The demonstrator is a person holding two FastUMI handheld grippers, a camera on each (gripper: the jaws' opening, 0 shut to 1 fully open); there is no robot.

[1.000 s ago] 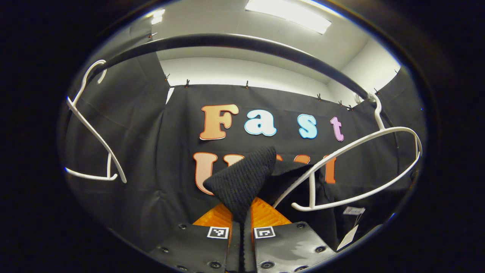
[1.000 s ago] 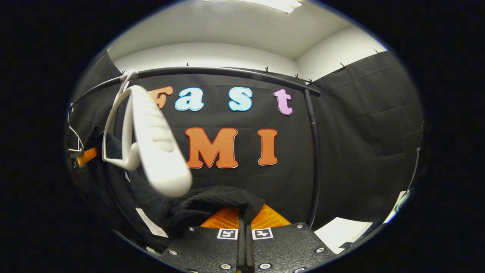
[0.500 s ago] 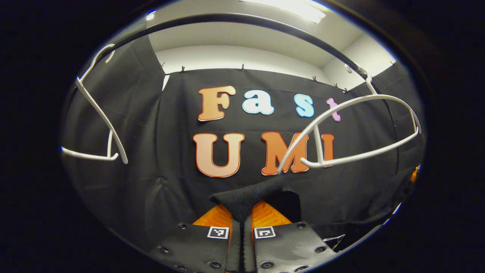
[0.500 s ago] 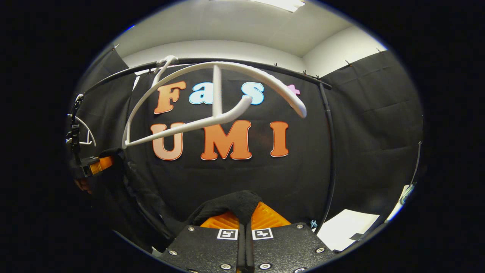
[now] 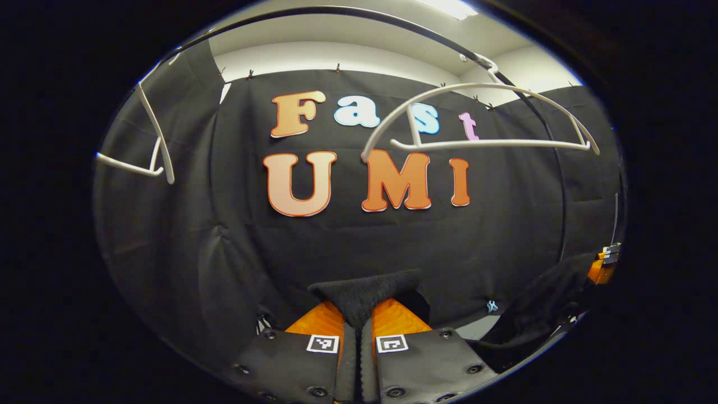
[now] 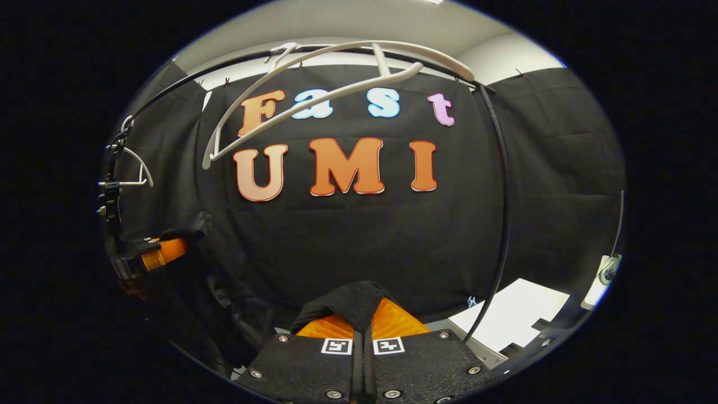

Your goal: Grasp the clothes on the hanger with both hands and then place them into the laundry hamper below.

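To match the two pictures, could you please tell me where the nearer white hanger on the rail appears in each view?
Left gripper view: the white hanger is at upper right, hanging bare from the black rail.
Right gripper view: the same hanger is at upper left of centre, tilted, under the rail.
Shared landmark: the black knit garment, pinched in each view's own tongs at bottom centre.

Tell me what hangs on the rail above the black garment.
Two white hangers, both bare: one near the middle, another farther along the rail. The garment is off them, pinched between the left gripper's fingers. What lies below it is hidden.
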